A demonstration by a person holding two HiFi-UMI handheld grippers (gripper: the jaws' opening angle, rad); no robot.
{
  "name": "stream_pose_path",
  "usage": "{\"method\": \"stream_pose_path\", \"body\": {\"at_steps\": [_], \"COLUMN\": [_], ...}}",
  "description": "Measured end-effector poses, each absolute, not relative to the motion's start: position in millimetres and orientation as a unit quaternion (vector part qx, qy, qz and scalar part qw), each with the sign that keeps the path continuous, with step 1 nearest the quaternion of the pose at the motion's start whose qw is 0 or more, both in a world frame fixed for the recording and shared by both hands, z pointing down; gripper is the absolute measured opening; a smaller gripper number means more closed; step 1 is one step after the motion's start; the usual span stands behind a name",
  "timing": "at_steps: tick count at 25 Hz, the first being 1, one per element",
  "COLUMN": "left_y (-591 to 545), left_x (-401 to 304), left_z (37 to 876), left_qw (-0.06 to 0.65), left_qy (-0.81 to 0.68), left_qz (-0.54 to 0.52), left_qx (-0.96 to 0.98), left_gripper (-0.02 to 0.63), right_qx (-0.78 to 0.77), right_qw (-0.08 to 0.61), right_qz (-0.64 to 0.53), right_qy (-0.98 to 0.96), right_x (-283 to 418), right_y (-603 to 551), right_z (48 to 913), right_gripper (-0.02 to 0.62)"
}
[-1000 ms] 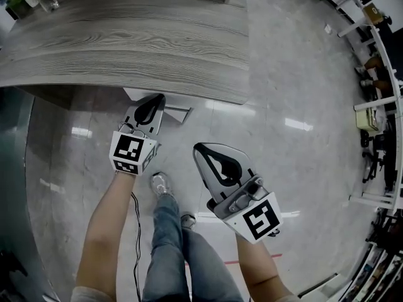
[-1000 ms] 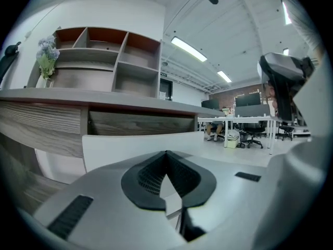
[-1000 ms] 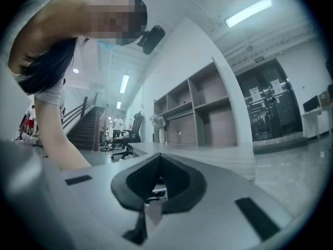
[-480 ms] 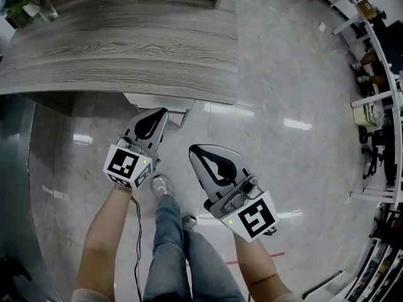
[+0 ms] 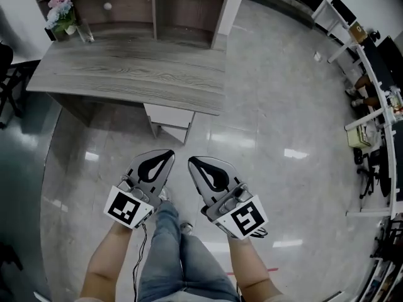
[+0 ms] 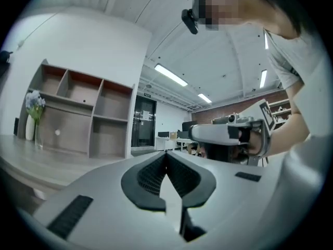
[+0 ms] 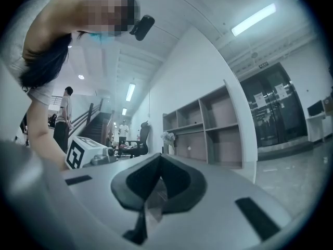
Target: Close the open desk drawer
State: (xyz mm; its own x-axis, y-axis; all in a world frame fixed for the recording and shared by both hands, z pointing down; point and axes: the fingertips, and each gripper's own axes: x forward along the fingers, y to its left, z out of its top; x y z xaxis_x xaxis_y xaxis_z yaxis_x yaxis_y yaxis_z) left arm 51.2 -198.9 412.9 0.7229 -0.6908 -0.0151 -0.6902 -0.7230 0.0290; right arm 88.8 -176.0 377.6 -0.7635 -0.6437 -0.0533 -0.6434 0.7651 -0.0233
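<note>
Clearly the drawer (image 5: 169, 116) is not shut yet. Its white box sticks out past the front edge of the desk (image 5: 132, 74), under the right half of the top. The person stands well back from the desk, with both grippers held low and close to the body, well apart from the drawer front.

The left gripper (image 5: 161, 160) has its jaws pressed together with nothing between them. Its own view shows the two dark pads meeting in a line, and beyond them only the desk top and the shelf unit (image 6: 78, 113) behind the desk. The right gripper (image 5: 200, 167) is the same, jaws together and empty. A vase of flowers (image 5: 63, 19) stands at the desk's back left corner.

I judge that a push is all this step needs, so closed jaws suit it: they make a blunt, firm tip. The left gripper lies more nearly in line with the drawer and seems the natural one to use. Step in toward the desk and lower the tip to the height of the drawer front. Set it on the middle of that face rather than a corner, then press straight toward the desk's back so the box runs in without skewing. Slow down near the end, until the front sits flush under the desk edge, since a hard shove could bounce it out again.
</note>
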Motion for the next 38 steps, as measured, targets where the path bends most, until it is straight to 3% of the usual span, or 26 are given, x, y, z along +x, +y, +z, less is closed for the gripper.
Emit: {"method": "stream_pose_path", "body": {"at_steps": [15,38], "left_y": [-82.3,21.4], "left_x": [37.1,-58.3], "left_z": [262.3,227.6], "left_qw": [-0.003,-0.007], "left_qy": [-0.35,-0.313], "left_qz": [-0.018,-0.034], "left_qx": [0.936,0.949], "left_gripper": [0.009,0.009], "right_qx": [-0.316,-0.379], "right_qw": [0.032,0.042], "right_qz": [0.014,0.027], "right_qy": [0.948,0.924], "right_x": [54.7,-39.4], "right_y": [-78.6,33.9], "right_z": [263.4,226.4], "right_gripper": [0.008,0.008]}}
